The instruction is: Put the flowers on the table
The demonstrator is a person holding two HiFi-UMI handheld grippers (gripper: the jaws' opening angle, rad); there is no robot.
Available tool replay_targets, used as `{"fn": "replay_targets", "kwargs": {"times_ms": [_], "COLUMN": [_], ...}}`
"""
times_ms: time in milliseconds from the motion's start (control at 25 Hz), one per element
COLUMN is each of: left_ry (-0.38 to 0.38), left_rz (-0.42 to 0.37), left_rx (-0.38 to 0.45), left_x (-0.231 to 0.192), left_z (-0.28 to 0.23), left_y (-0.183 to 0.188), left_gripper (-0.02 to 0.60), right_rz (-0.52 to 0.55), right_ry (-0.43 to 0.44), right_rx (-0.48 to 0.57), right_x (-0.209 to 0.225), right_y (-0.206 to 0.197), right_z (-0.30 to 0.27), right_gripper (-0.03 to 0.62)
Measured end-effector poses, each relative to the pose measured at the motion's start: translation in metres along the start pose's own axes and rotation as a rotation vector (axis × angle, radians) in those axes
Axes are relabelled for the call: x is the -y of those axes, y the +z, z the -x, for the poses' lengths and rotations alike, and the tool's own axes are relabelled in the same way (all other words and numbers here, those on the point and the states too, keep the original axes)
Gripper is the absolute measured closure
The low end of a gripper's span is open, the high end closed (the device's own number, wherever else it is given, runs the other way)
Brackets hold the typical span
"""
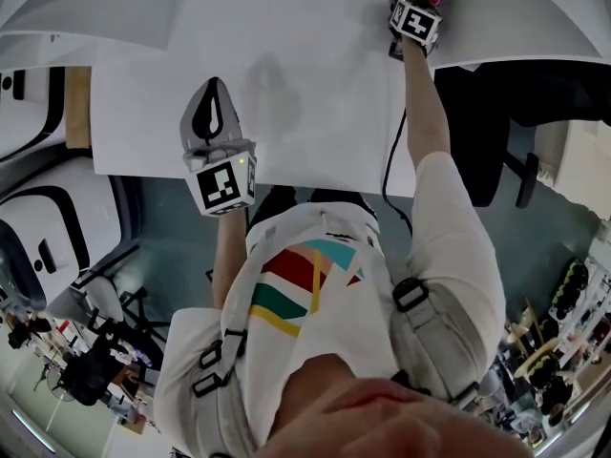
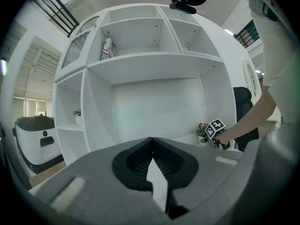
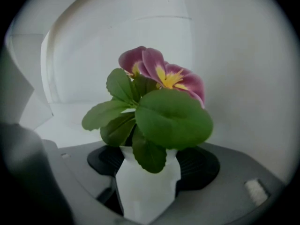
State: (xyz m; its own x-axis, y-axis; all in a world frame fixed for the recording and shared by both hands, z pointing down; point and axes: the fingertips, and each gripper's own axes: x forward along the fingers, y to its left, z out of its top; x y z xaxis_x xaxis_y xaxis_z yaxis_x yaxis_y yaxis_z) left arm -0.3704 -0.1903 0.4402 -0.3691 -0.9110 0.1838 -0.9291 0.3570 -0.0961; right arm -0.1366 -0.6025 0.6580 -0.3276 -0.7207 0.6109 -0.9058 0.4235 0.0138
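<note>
Left gripper [image 2: 152,149]: I read its jaws as pressed together, tips meeting, with nothing between them. In the head view it hangs over the near part of the table [image 1: 315,93], close to my body.

Right gripper [image 3: 148,168]: pinching the white pot [image 3: 147,189]. The jaw pads sit against the pot's two sides. My right arm is stretched straight out to the far side of the table.

Flowers [image 3: 161,78]: pink-purple petals with yellow centres above broad green leaves [image 3: 173,118], standing upright in the pot. In the head view they show at the top edge, just past the right gripper's marker cube. From the left gripper view they are at the right end of the shelf's [image 2: 154,62] wide lower bay.

Pot contact: I cannot tell whether its base rests on the surface or is held just above it.

Gripper spacing: the two are well apart, left near, right far.

Shelf: white, open compartments. A book [image 2: 108,49] leans in an upper left one, and a small plant [image 2: 77,112] sits in a left side bay.

Chair [image 2: 241,102]: black, to the right of the shelf, behind my arm.
</note>
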Motion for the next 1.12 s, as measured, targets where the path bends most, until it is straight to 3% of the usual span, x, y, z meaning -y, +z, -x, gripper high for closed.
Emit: {"fn": "replay_targets", "kwargs": {"times_ms": [240,440,1120], "left_ry": [-0.001,-0.008,-0.02], "left_rz": [0.002,-0.003,0.009], "left_rx": [0.0,0.004,0.034], "left_x": [0.005,0.008,0.001], "left_z": [0.0,0.001,0.011], "left_y": [-0.001,0.001,0.008], "left_gripper": [0.578,0.578,0.578], "right_rz": [0.003,-0.081,-0.081], "right_ry": [0.019,0.039,0.03], "right_rx": [-0.004,-0.112,-0.064], "right_x": [-0.002,0.001,-0.004], "right_y": [-0.001,-0.026,-0.022], "right_z": [-0.005,-0.012,0.015], "right_gripper": [0.269,0.266,0.248]}}
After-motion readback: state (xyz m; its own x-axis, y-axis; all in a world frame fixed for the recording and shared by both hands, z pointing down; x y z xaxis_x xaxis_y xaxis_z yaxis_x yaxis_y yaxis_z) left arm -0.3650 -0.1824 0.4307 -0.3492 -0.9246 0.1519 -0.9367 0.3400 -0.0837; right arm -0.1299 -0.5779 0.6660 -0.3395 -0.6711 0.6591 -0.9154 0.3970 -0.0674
